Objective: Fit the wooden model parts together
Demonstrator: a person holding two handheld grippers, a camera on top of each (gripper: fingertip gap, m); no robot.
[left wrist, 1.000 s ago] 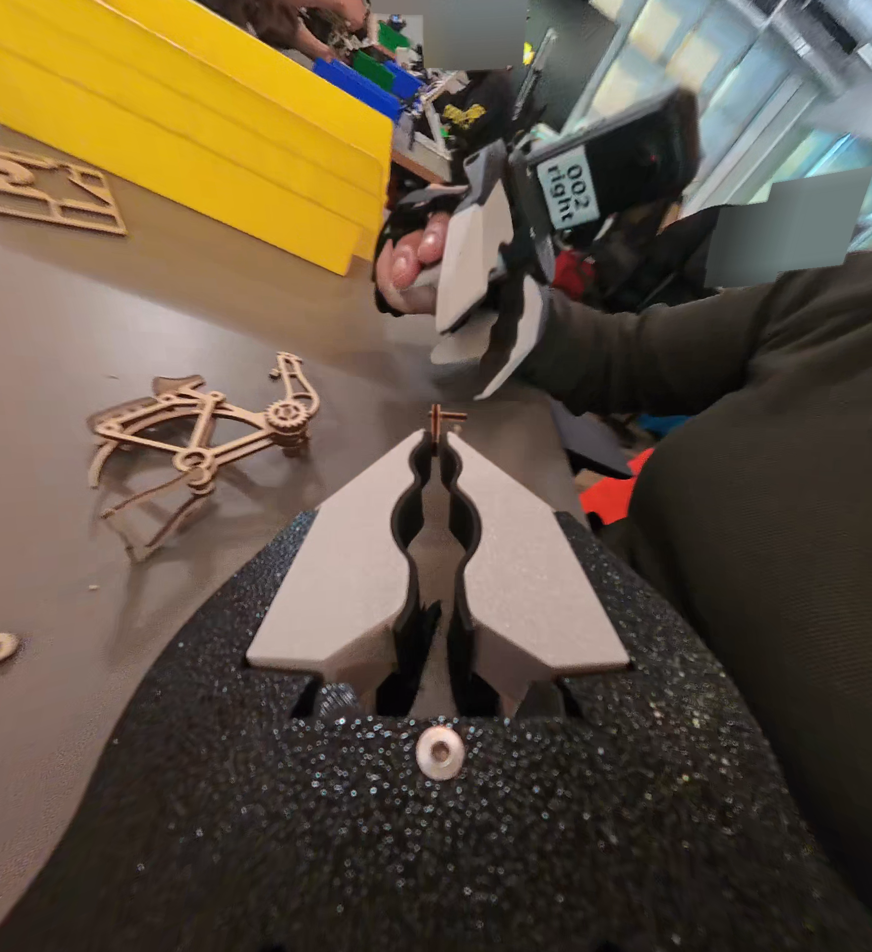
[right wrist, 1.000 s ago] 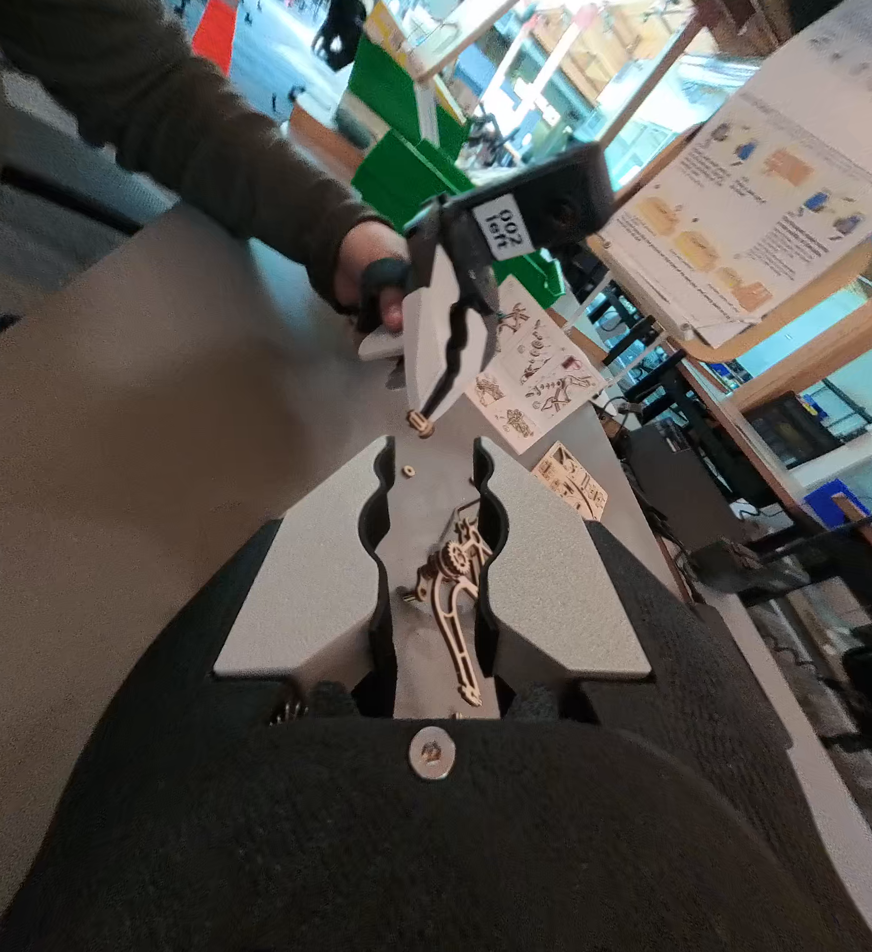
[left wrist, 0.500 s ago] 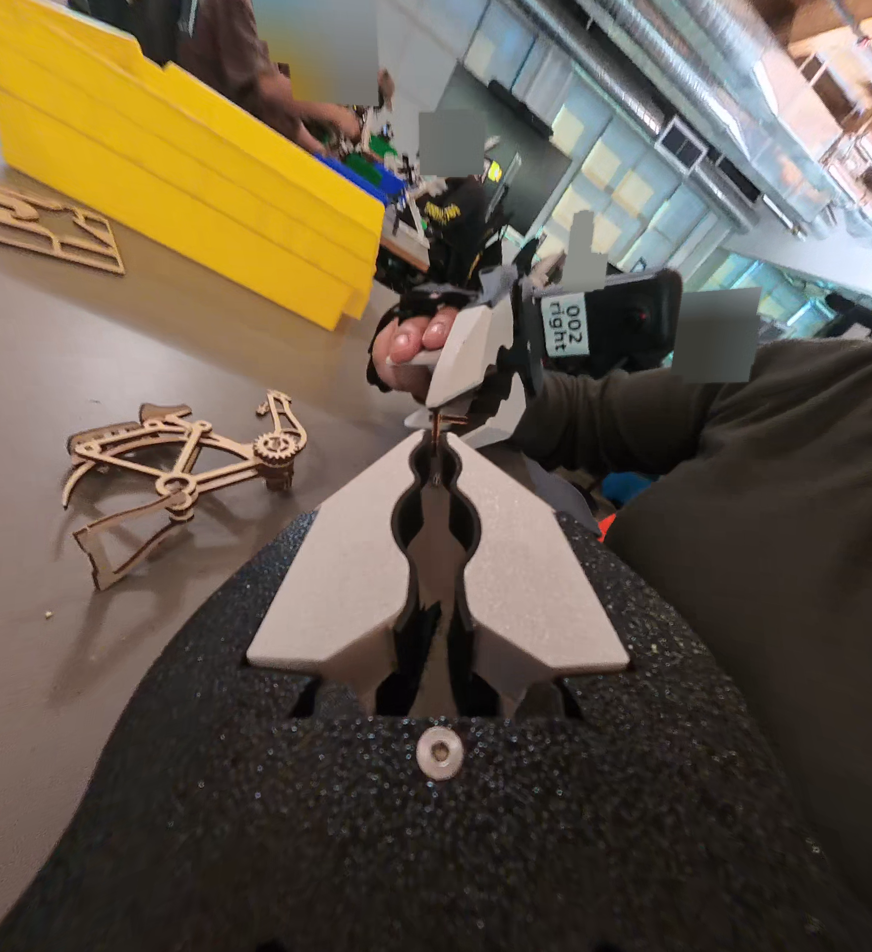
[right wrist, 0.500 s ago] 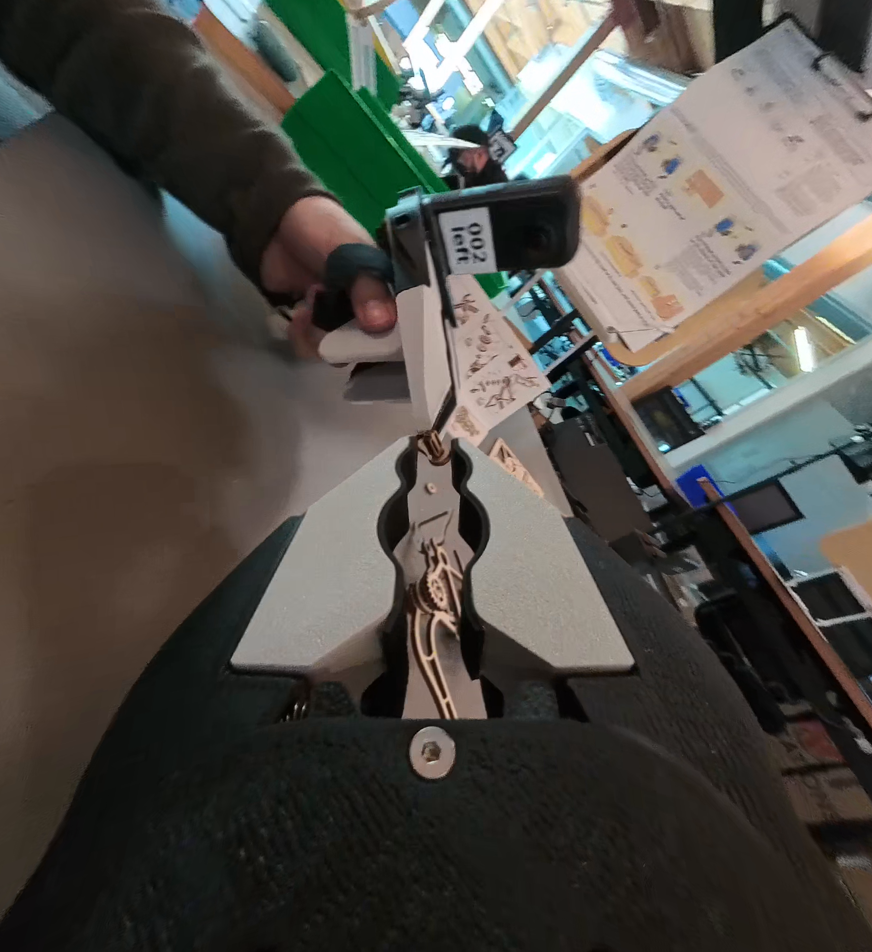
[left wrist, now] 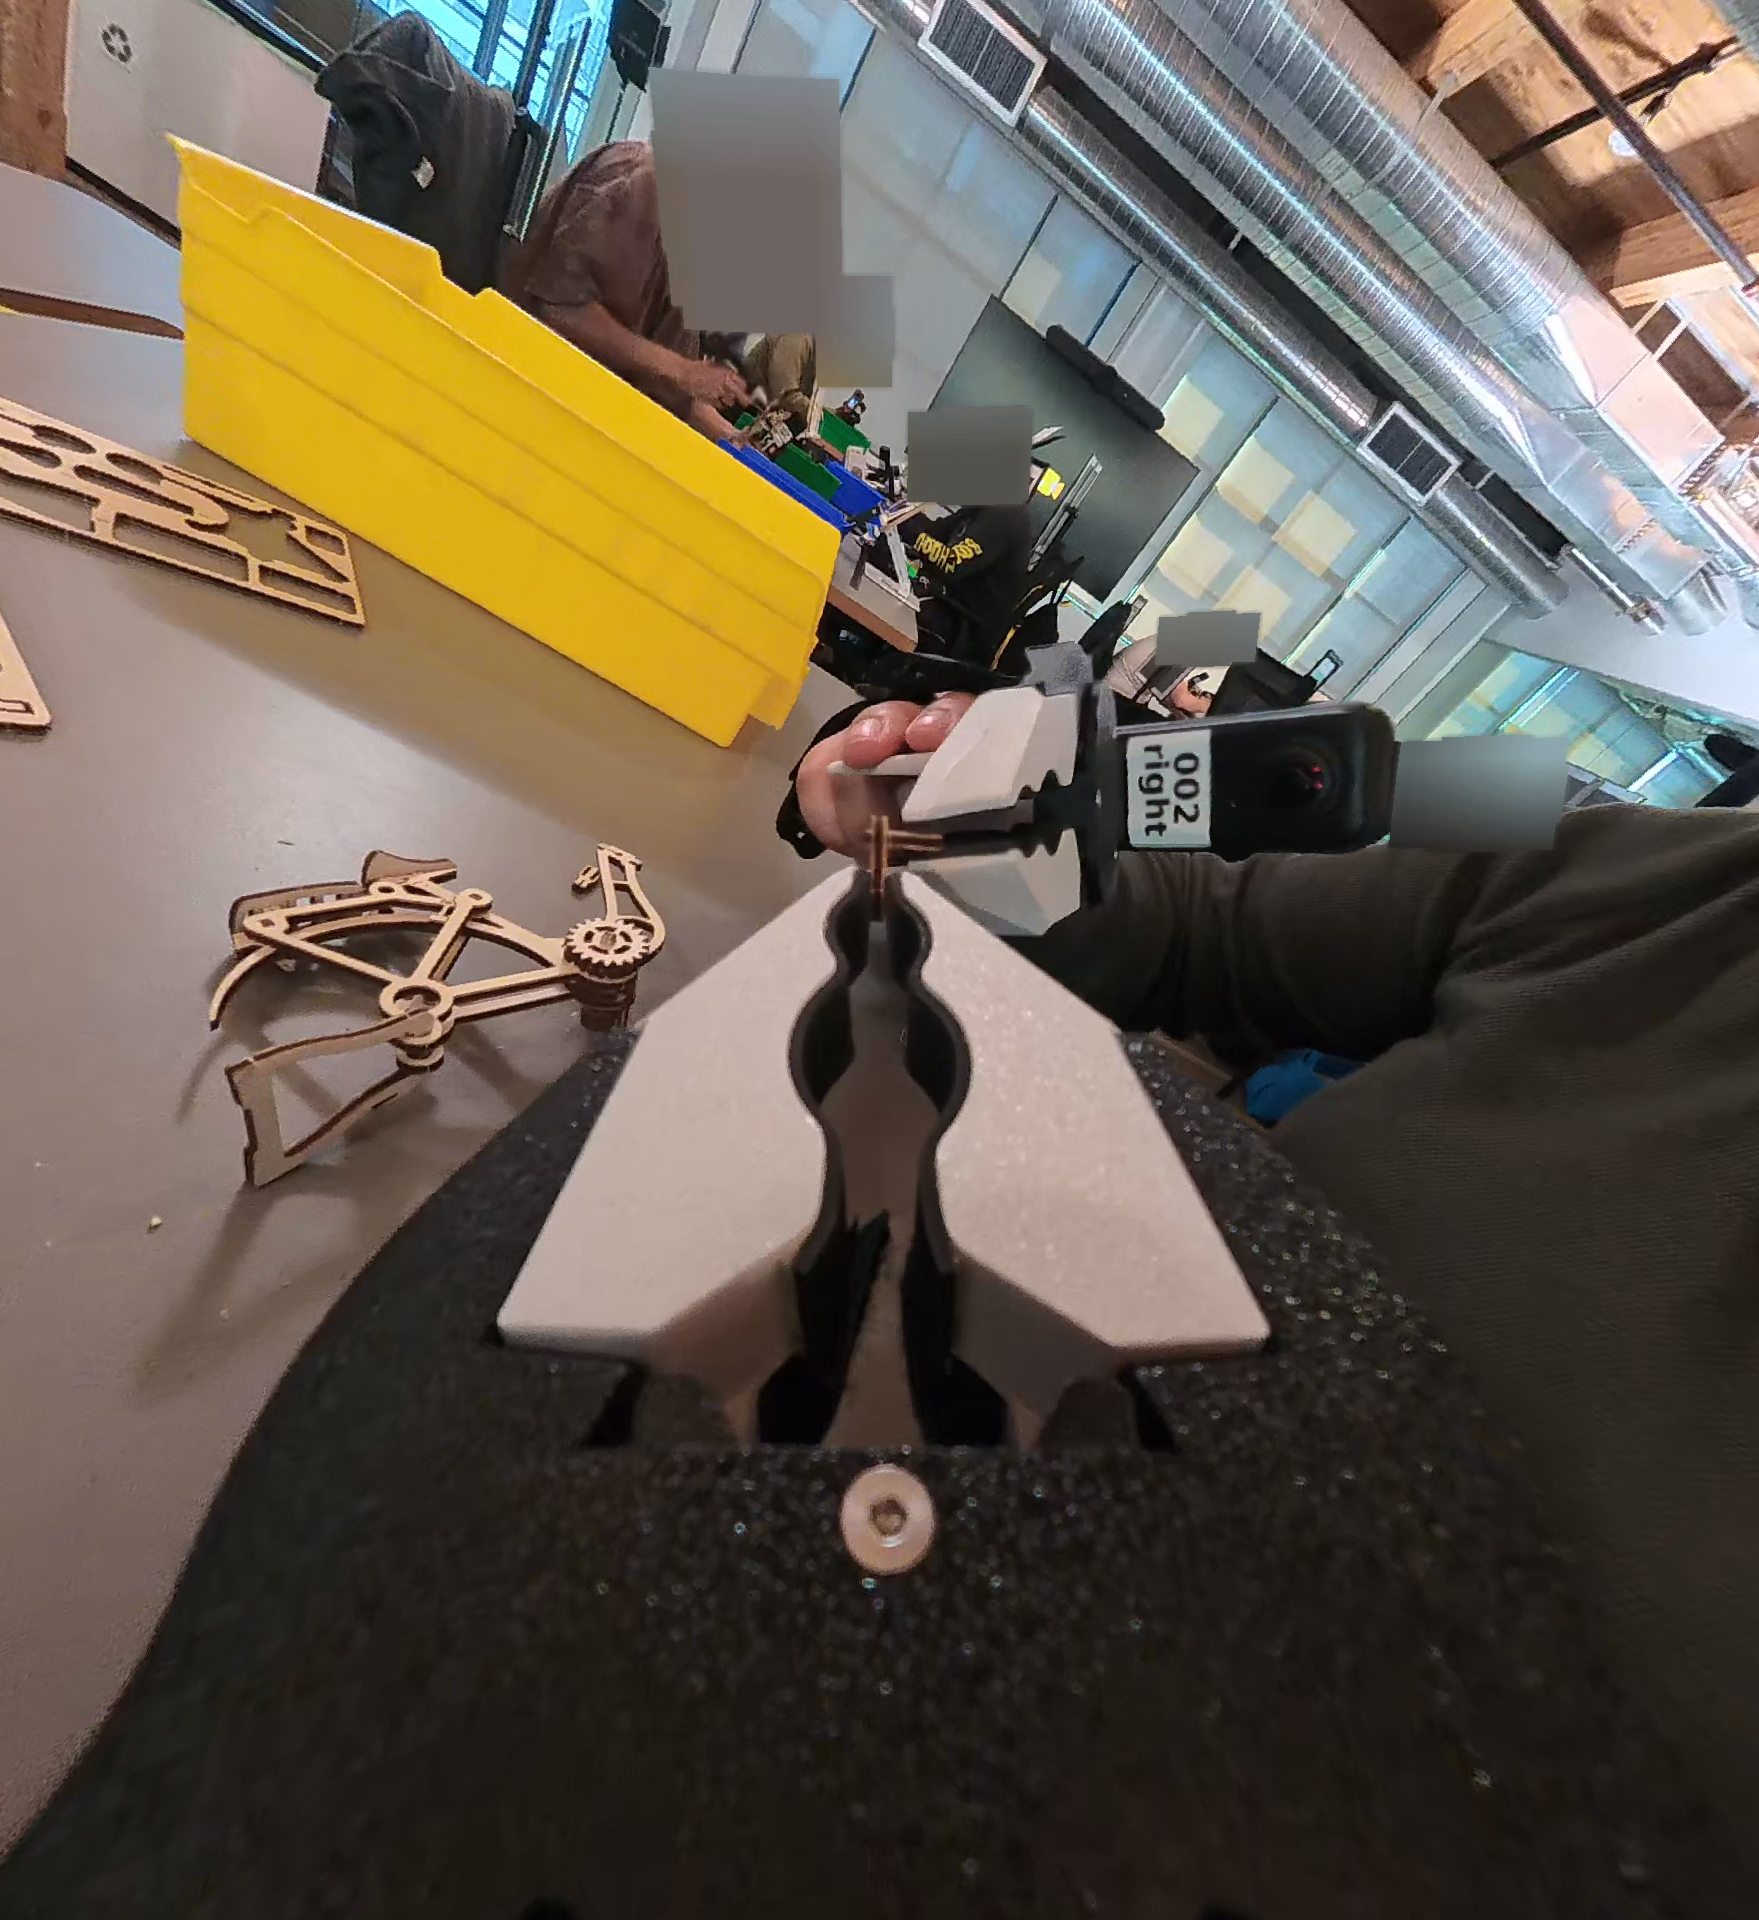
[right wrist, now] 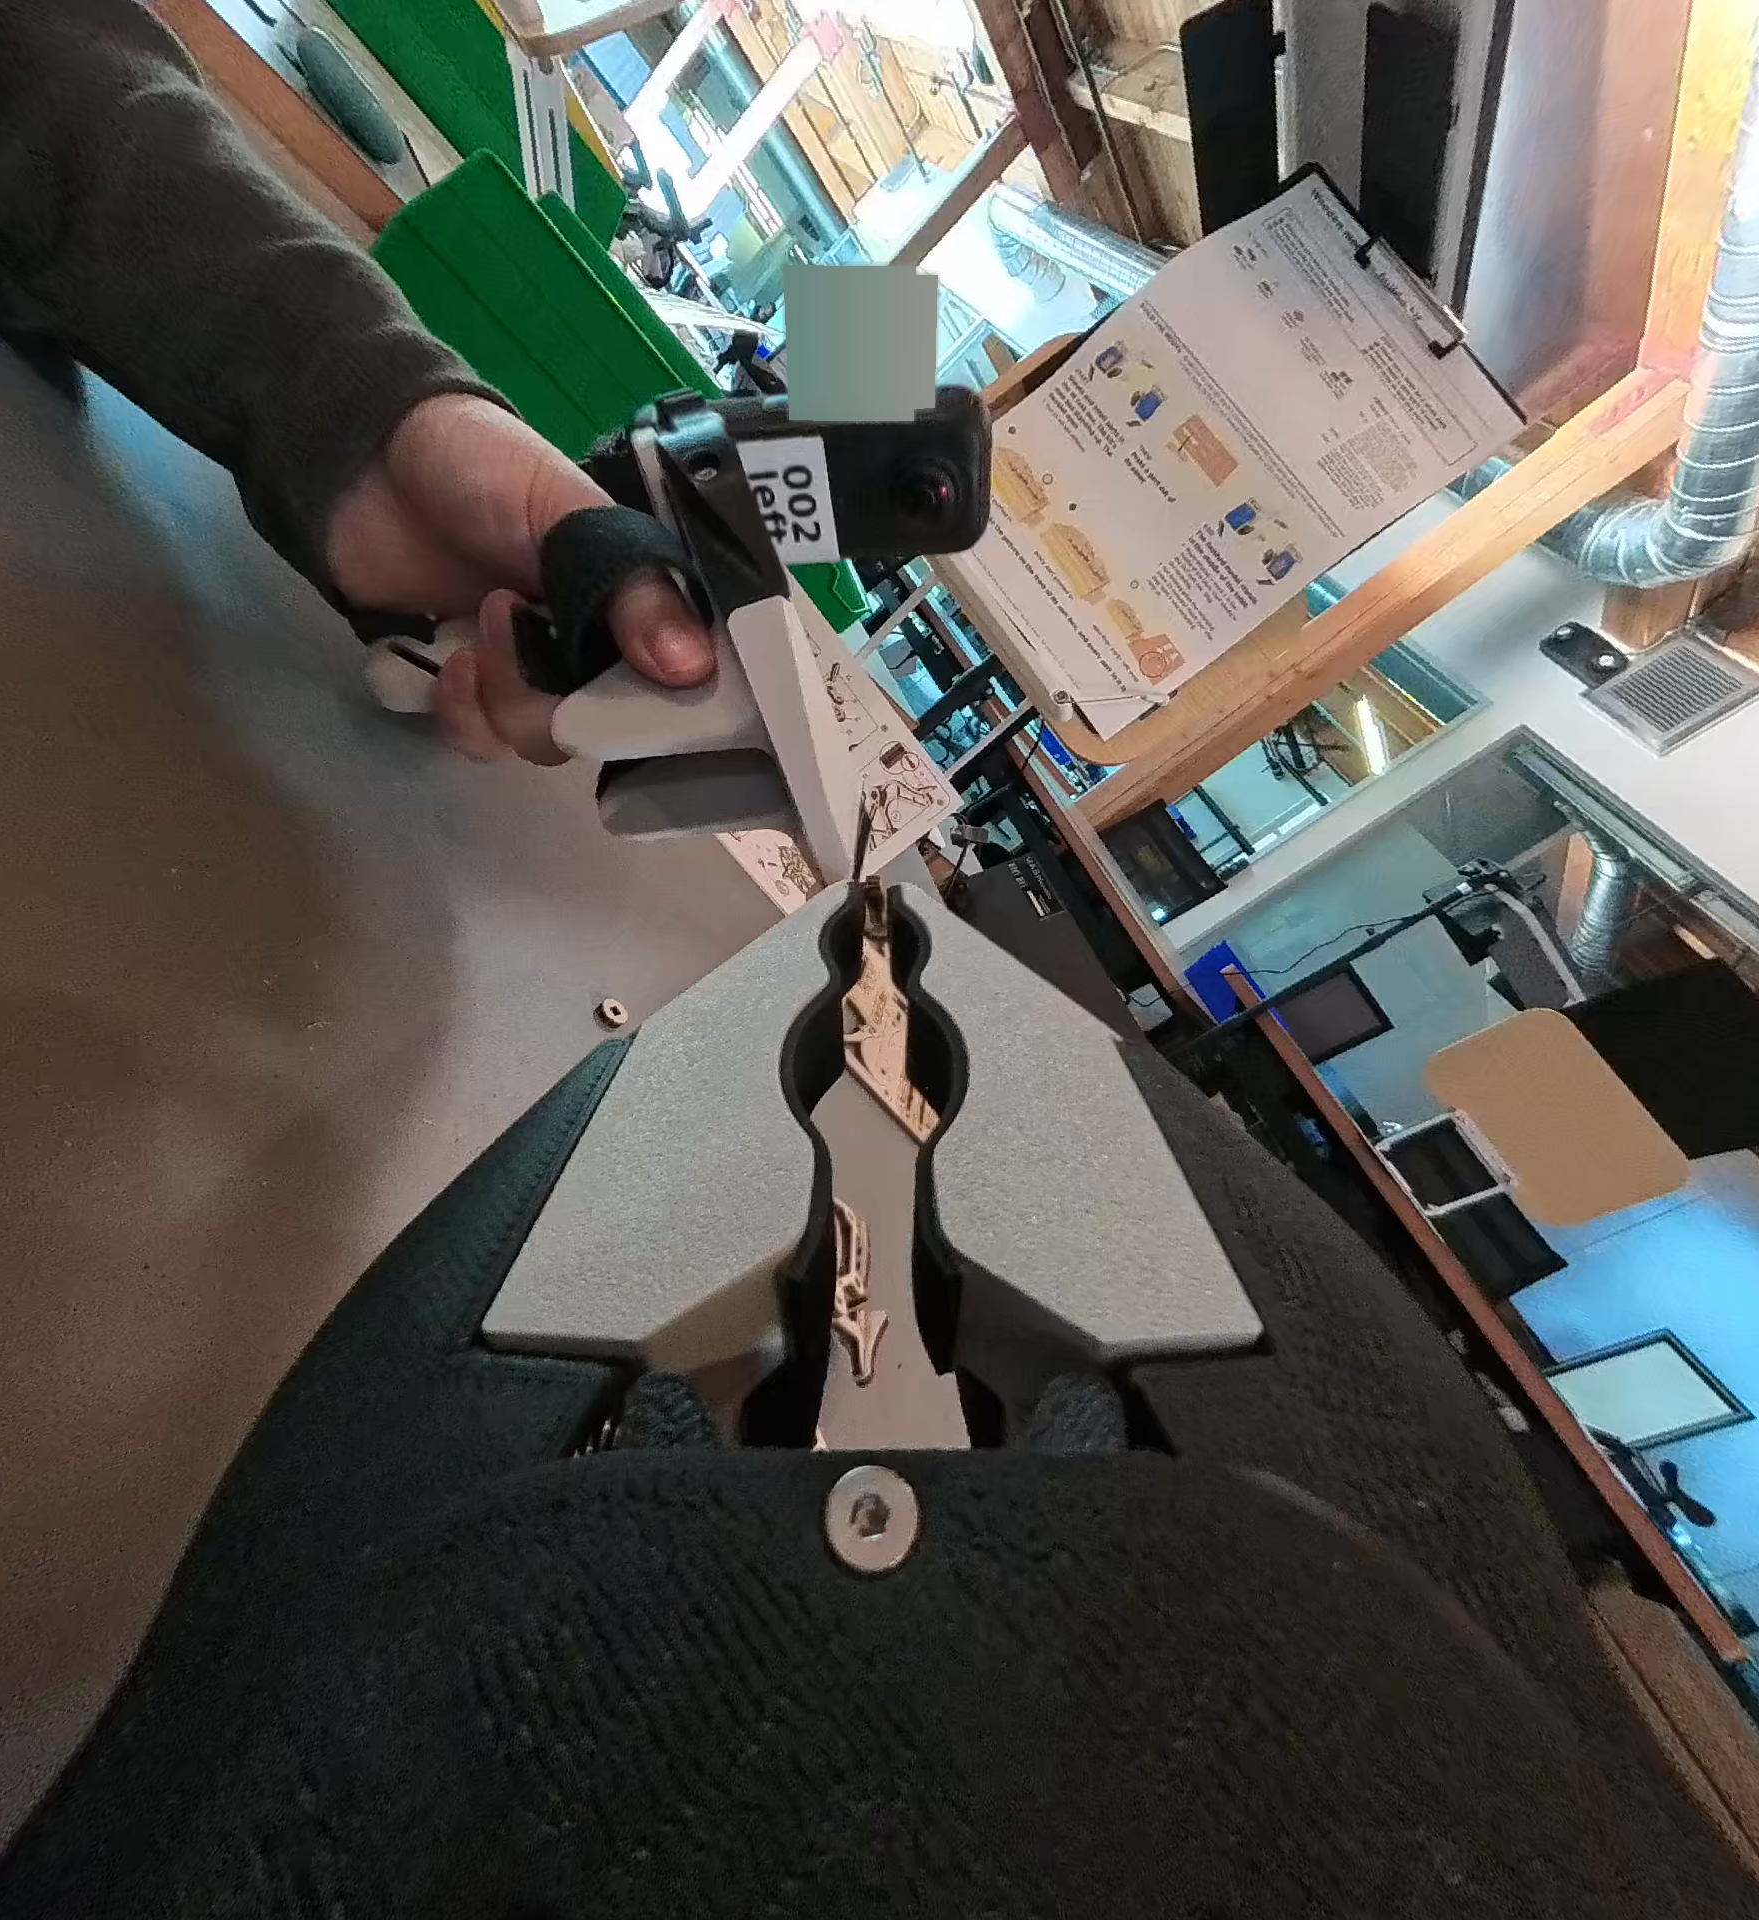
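Pinches a small wooden pin (left wrist: 890,850) at the very tips of the left gripper (left wrist: 877,894), fingers drawn narrow on its disc end, with the shaft pointing right. Meets it from the far right with the right gripper (left wrist: 942,840), its fingers now also closed to a narrow gap, apparently clamped on the shaft. Shows the same thing in the right wrist view: tips almost together, with the little part caught between them.

Differs clearly from a second ago: back then held the right fingers wide and well apart from the pin; half a second ago brought them close and part closed. Now grips one piece from both ends, up off the table (left wrist: 127,790). Probably means a hand-over or a regrip before the pin goes into the model.

Leaves the half-built bicycle model (left wrist: 428,997) flat on the table, near left, untouched and well apart from both grippers. Keeps the punched wooden sheets (left wrist: 127,499) far left, beside the yellow bin (left wrist: 501,468). Still needs the pin carried down to the model.
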